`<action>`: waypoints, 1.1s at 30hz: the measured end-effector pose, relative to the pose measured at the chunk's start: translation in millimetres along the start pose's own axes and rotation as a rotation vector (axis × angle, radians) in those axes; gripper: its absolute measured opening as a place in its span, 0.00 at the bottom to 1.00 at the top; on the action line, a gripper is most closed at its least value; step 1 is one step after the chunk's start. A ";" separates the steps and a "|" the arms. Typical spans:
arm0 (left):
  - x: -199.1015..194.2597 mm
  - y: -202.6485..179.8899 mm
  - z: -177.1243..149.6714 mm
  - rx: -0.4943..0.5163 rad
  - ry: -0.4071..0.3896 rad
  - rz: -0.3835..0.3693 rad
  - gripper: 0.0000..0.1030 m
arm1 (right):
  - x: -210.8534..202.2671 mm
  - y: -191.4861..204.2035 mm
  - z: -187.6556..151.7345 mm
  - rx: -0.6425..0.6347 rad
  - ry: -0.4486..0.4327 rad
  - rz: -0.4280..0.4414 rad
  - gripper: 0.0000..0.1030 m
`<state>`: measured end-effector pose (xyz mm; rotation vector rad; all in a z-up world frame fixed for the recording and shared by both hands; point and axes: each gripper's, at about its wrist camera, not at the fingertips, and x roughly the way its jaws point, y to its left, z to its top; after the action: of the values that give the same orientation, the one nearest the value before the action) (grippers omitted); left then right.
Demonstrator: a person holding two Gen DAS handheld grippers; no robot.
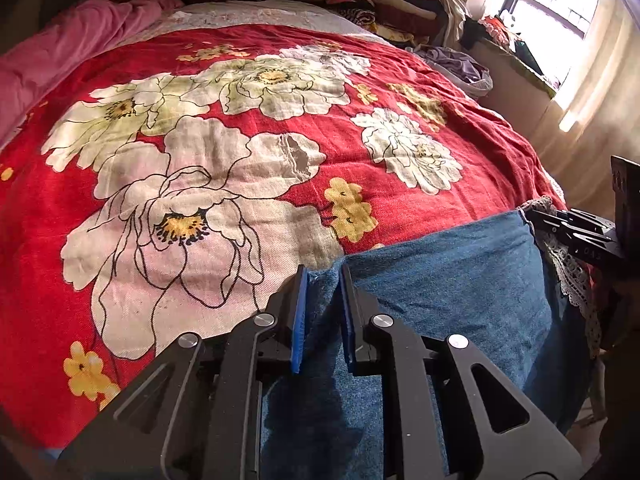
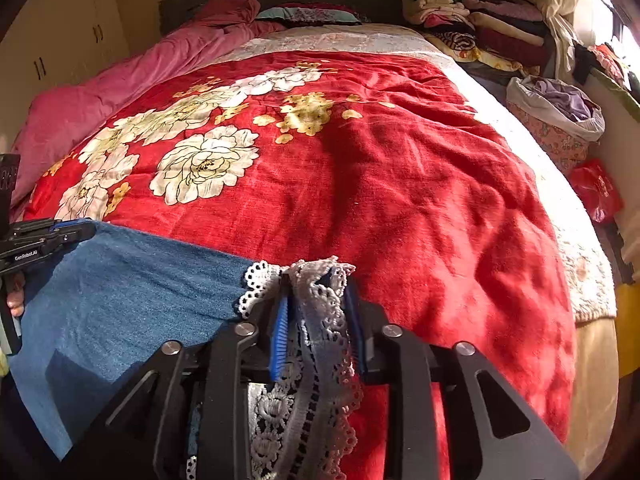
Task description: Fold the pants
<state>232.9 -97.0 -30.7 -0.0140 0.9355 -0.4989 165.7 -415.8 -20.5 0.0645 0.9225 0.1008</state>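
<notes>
Blue denim pants (image 1: 448, 276) with a white lace trim (image 2: 320, 320) hang stretched between my two grippers at the near edge of the bed. My left gripper (image 1: 324, 280) is shut on one upper corner of the denim. My right gripper (image 2: 316, 292) is shut on the opposite corner, pinching the lace trim and denim edge. The pants (image 2: 128, 288) drop down in front of the bed, and their lower part is hidden. The right gripper shows at the far right of the left wrist view (image 1: 560, 224); the left gripper shows at the far left of the right wrist view (image 2: 52, 236).
A red floral blanket (image 1: 240, 152) covers the bed (image 2: 592, 280). A pink duvet (image 2: 120, 92) lies along the left side. Stacked folded clothes (image 2: 480, 28) and a basket of laundry (image 2: 560, 120) stand at the back right, near a window (image 1: 552, 4).
</notes>
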 end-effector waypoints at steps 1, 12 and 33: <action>-9.1 1.8 -1.8 -0.005 -0.015 0.011 0.20 | -14.3 -4.6 -1.5 0.036 -0.021 0.001 0.54; -113.5 -8.2 -90.2 0.013 -0.119 0.055 0.41 | -120.3 -10.4 -117.6 0.205 -0.077 0.117 0.54; -121.7 25.9 -137.6 -0.077 -0.060 0.232 0.53 | -116.6 20.1 -132.1 0.096 -0.007 0.071 0.16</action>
<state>77.5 4.2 -26.0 0.0097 0.8839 -0.2457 -10.9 -407.6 -5.7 0.1869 0.9180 0.1218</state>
